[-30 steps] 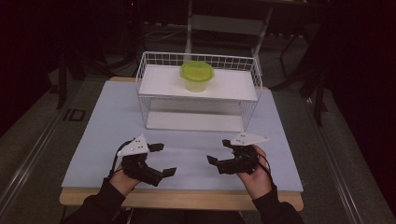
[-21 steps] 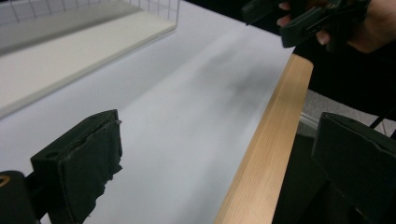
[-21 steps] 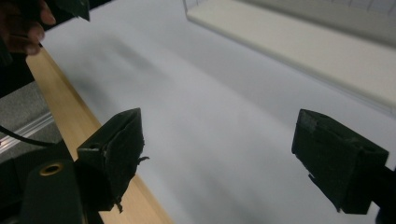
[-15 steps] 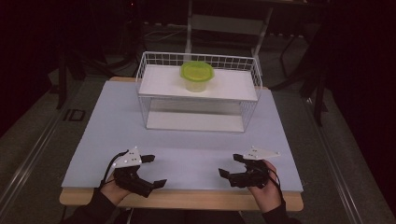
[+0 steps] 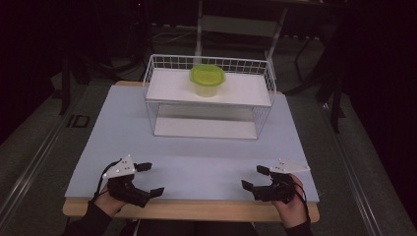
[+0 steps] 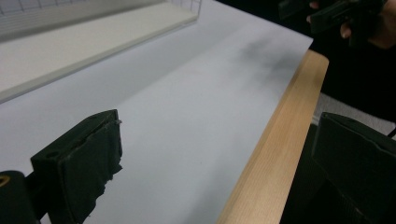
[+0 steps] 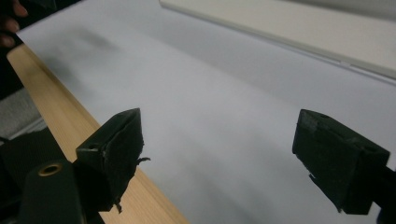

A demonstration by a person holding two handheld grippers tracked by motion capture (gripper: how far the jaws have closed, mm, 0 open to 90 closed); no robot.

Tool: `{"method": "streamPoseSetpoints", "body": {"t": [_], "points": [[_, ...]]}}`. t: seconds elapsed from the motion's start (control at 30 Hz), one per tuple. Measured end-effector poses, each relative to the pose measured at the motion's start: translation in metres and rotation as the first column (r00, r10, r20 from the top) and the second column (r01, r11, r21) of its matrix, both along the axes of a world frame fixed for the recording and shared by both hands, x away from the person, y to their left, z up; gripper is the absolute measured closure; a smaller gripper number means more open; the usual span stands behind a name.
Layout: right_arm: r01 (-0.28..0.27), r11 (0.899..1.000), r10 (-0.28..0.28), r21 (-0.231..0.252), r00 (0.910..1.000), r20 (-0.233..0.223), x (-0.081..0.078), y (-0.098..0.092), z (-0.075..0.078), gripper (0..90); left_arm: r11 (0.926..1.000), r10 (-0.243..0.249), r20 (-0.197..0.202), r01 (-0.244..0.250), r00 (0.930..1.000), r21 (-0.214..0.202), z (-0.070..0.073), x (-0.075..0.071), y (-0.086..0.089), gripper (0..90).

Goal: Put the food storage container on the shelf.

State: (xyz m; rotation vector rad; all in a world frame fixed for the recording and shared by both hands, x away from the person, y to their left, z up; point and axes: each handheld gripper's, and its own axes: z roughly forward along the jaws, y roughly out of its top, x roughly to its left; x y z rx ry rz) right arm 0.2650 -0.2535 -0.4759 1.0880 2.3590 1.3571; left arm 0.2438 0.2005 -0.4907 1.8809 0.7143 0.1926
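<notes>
- The left hand-held gripper (image 5: pixel 146 179) sits at the near-left corner of the desk (image 5: pixel 196 167), jaws spread wide and holding nothing. In the left gripper view one jaw hangs over the pale mat and the other beyond the wooden near edge.
- The right hand-held gripper (image 5: pixel 255 178) rests at the near-right corner, also wide apart and empty. Its own view shows bare mat between its jaws.
- Both point inward along the near edge, toward each other, and are well apart.
- The thing nearest in play is a clear container with a lime-green lid (image 5: pixel 207 80). It stands upright on the upper shelf of a white wire rack (image 5: pixel 206 98) at the far edge of the desk, about midway along it.
- Judging from this, no grasp is under way: the container is untouched, lid on, and far from both grippers. Any reach, grip and lift is all left to do.
- The rack's raised wire rim runs around the upper shelf, so a straight, low approach from the near side would likely meet the wire; coming in from above looks safer.
- The lower shelf of the rack is bare, and the mat between grippers and rack carries nothing.
- Around the desk the floor and dark stands are too dim to make out.
</notes>
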Motion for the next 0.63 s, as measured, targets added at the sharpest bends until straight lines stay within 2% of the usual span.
{"method": "streamPoseSetpoints", "body": {"t": [0.13, 0.27, 0.37, 0.53, 0.63], "points": [[-0.004, 1.0, 0.004, 0.018, 0.9998, 0.017, 0.001, -0.003, 0.001, 15.5, 0.9988, 0.039, 0.009, -0.039, 0.9992, -0.031, -0.001, 0.002, 0.009, 2.6], [-0.001, 1.0, 0.0, 0.023, 0.9999, 0.014, 0.005, -0.004, -0.003, 15.2, 0.9941, 0.08, 0.009, -0.08, 0.9967, -0.074, 0.001, 0.003, 0.017, 2.6], [0.0, 1.0, 0.0, 0.017, 1.0, 0.007, 0.006, -0.004, -0.006, 15.1, 0.9905, 0.09, -0.006, -0.09, 0.9959, -0.104, 0.0, 0.004, 0.02, 2.6], [-0.002, 1.0, 0.002, -0.011, 0.9999, 0.011, 0.007, -0.004, -0.009, 15.1, 0.9921, 0.088, -0.018, -0.089, 0.9959, -0.088, -0.002, 0.004, 0.019, 2.7], [-0.008, 1.0, 0.008, -0.009, 0.9999, 0.012, 0.007, -0.004, -0.009, 15.2, 0.993, 0.089, -0.005, -0.089, 0.996, -0.078, -0.002, 0.004, 0.017, 2.7]]}}
